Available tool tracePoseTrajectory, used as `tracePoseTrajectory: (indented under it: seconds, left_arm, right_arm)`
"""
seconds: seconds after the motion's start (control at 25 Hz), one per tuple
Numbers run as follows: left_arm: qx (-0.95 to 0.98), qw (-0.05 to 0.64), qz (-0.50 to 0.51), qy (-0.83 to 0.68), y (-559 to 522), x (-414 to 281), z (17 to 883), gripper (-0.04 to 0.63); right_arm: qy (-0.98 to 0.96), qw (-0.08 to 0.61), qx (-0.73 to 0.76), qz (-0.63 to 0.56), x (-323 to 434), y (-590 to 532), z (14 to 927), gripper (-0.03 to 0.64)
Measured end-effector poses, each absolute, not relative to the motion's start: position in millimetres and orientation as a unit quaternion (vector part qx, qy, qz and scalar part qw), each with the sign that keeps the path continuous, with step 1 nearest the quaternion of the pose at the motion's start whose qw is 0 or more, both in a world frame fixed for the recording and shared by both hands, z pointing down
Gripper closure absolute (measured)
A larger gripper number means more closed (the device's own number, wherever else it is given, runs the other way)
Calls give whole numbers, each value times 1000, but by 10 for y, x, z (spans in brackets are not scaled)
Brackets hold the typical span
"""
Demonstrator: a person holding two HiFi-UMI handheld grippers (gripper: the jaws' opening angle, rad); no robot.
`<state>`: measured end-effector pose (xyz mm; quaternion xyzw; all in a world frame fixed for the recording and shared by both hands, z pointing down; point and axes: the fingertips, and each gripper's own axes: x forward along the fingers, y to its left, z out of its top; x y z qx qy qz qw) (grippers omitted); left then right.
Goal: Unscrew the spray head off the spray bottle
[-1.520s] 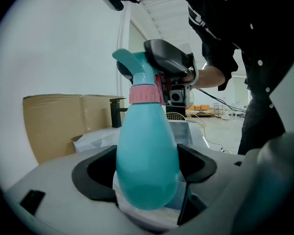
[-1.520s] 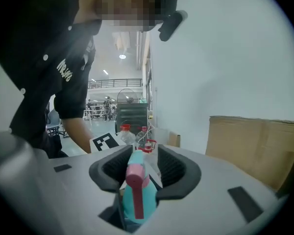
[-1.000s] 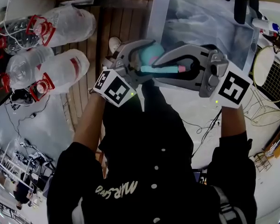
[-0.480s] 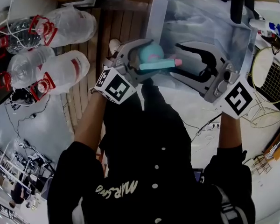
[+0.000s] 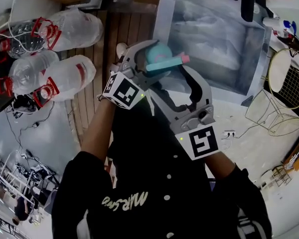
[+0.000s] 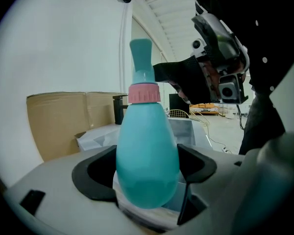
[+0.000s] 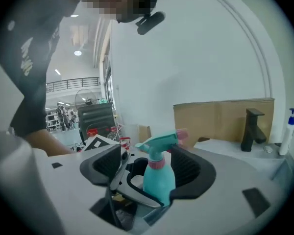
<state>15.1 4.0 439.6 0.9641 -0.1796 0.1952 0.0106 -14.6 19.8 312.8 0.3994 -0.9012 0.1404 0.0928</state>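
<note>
A teal spray bottle (image 6: 147,155) with a pink collar (image 6: 143,93) stands upright in my left gripper (image 6: 147,168), which is shut on its body. The teal spray head (image 5: 164,63) with its pink nozzle (image 5: 185,59) sits on the bottle, held in front of the person's chest. My right gripper (image 5: 172,82) reaches up from below with its marker cube (image 5: 204,141) toward the person. Its jaws have just been opening. In the right gripper view the spray head (image 7: 159,143) stands between the wide-open pads (image 7: 192,166) of my right gripper (image 7: 151,159), untouched.
Large clear water bottles (image 5: 65,29) with red handles lie on the wooden floor at the left. A grey sink basin (image 5: 214,39) with a black faucet (image 5: 249,4) lies ahead, a wire basket (image 5: 289,78) to its right. A cardboard box (image 6: 63,121) stands behind.
The right gripper let go of the spray head, opened wide, and swung from the bottle's right side round to below it, rolling over. The nozzle now points a little more upward. The left gripper stayed.
</note>
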Motion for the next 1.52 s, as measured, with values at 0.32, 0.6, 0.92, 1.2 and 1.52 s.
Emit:
tracePoseTrajectory:
  seconds: [0.32, 0.6, 0.92, 1.2, 1.52]
  left_arm:
    - [961, 11, 209, -183, 30, 172, 4400, 195]
    - [957, 11, 221, -185, 26, 184, 4404, 195]
    - [959, 19, 219, -181, 23, 174, 4410, 193]
    - [962, 6, 217, -165, 42, 201, 4414, 193]
    - [965, 1, 218, -148, 59, 257, 4422, 193]
  right_arm:
    - [-894, 110, 419, 116, -218, 27, 3177, 284]
    - [-900, 132, 409, 74, -340, -54, 3232, 324]
    - [-940, 148, 307, 19, -394, -103, 3300, 508]
    - [-988, 128, 88, -7, -394, 72, 3305, 511]
    - [-990, 123, -62, 0, -384, 141, 3268, 511]
